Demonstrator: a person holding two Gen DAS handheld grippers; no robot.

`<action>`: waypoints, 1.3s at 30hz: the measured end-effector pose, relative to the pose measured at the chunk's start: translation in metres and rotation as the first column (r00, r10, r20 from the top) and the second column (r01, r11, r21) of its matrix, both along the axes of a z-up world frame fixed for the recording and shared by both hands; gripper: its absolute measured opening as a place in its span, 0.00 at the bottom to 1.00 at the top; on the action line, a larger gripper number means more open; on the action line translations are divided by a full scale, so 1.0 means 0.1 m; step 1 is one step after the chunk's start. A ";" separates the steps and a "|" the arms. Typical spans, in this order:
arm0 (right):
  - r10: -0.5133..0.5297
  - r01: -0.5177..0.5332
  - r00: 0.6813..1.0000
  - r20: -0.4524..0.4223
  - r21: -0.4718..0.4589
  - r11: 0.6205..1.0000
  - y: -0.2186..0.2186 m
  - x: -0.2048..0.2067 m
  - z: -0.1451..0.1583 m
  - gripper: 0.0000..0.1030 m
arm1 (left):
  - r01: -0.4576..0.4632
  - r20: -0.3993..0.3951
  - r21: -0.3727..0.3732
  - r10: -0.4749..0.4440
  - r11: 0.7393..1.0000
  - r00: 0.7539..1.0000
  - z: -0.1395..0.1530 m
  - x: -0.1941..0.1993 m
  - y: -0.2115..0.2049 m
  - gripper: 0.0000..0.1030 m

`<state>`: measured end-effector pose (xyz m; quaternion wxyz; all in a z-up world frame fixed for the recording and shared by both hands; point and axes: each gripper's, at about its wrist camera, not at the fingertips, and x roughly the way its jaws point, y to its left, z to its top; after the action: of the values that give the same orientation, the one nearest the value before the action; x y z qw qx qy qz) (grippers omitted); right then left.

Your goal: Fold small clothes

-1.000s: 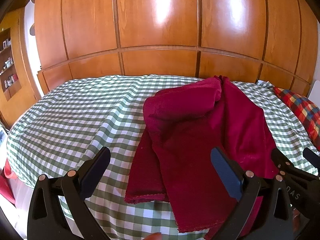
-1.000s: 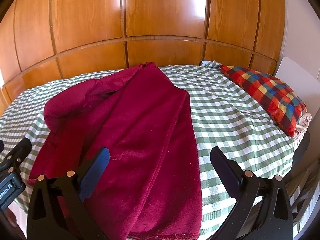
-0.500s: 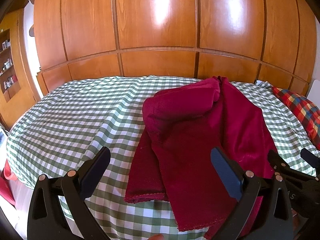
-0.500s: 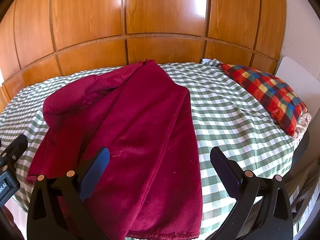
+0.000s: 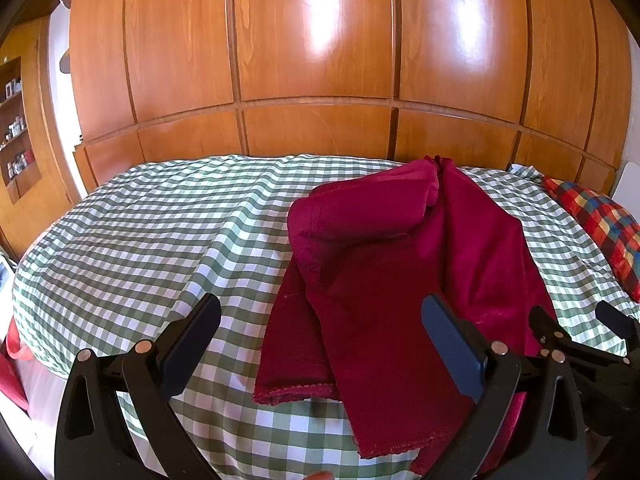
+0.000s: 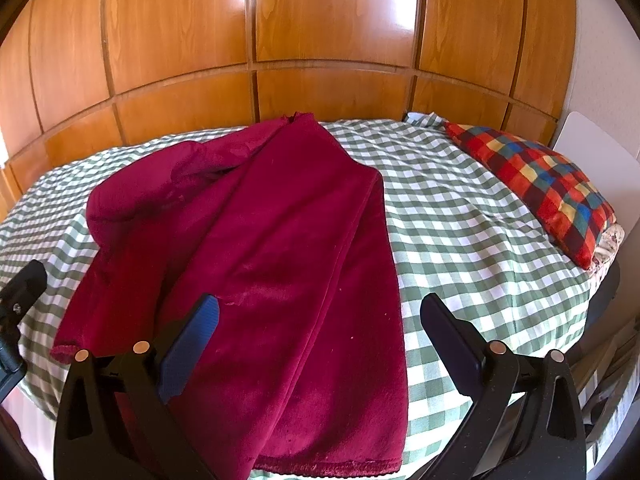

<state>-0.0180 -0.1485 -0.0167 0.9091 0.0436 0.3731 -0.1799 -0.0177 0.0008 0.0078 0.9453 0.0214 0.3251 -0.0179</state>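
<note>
A dark red plush garment (image 5: pixel 380 272) (image 6: pixel 272 256) lies loosely folded on a bed with a green-and-white checked cover (image 5: pixel 140 232) (image 6: pixel 460 216). Its near hem hangs at the bed's front edge. My left gripper (image 5: pixel 320 332) is open above the front edge, its right finger over the garment and its left finger over bare cover. My right gripper (image 6: pixel 320 328) is open too, low over the garment's near right part, and holds nothing. The right gripper's fingers (image 5: pixel 540 328) show at the lower right of the left wrist view.
A multicoloured checked pillow (image 6: pixel 536 184) (image 5: pixel 600 224) rests at the bed's right side. Glossy wooden panelling (image 5: pixel 320 80) rises behind the bed. A shelf niche (image 5: pixel 16 132) with small items is at the far left. A white board (image 6: pixel 592 140) stands behind the pillow.
Both views have shifted slightly, as both grippers eased a little back and lower towards the bed's near edge. The garment has not moved and both grippers stay open.
</note>
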 end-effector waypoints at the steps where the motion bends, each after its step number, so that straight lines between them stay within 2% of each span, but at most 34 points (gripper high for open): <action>1: -0.004 0.004 1.000 -0.005 0.005 1.000 -0.02 0.01 -0.01 0.97 | 0.003 0.002 0.002 -0.003 1.000 1.000 0.00 0.00 0.00 0.97; 19: 0.003 -0.003 1.000 -0.030 0.002 1.000 -0.14 0.05 -0.08 0.97 | 0.050 -0.021 0.025 -0.050 0.998 0.999 -0.03 0.06 -0.05 0.97; 23: 0.027 -0.024 0.999 -0.034 0.089 0.996 -0.35 0.05 -0.11 0.97 | 0.073 -0.051 0.020 -0.072 0.997 0.996 -0.05 0.12 -0.08 0.97; 28: -0.019 0.025 0.999 -0.037 0.165 0.986 -0.66 0.03 -0.17 0.93 | 0.131 -0.094 0.009 -0.130 0.991 0.987 -0.10 0.18 -0.15 0.97; 32: -0.053 0.059 0.998 -0.034 0.189 0.980 -0.84 0.01 -0.17 0.93 | 0.184 -0.094 0.055 -0.179 0.981 0.979 -0.13 0.24 -0.31 0.97; 35: -0.038 0.043 0.999 -0.028 0.197 0.979 -0.88 0.01 -0.14 0.93 | 0.195 -0.092 0.087 -0.187 0.977 0.978 -0.11 0.29 -0.43 0.97; 36: -0.028 0.032 0.999 -0.023 0.203 0.979 -0.89 0.01 -0.13 0.89 | 0.198 -0.091 0.091 -0.190 0.976 0.978 -0.10 0.31 -0.46 0.97; 37: -0.012 0.016 1.000 -0.020 0.217 0.976 -0.89 0.01 -0.12 0.80 | 0.207 -0.087 0.092 -0.199 0.974 0.976 -0.08 0.33 -0.49 0.97; 39: 0.023 -0.015 0.999 -0.026 0.256 0.967 -0.89 0.04 -0.13 0.71 | 0.216 -0.079 0.105 -0.209 0.971 0.975 -0.06 0.35 -0.54 0.97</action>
<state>-0.0143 -0.2378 -0.0293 0.8922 0.1542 0.4066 -0.1223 0.0170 -0.0531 0.0017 0.9237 0.1087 0.3532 -0.1013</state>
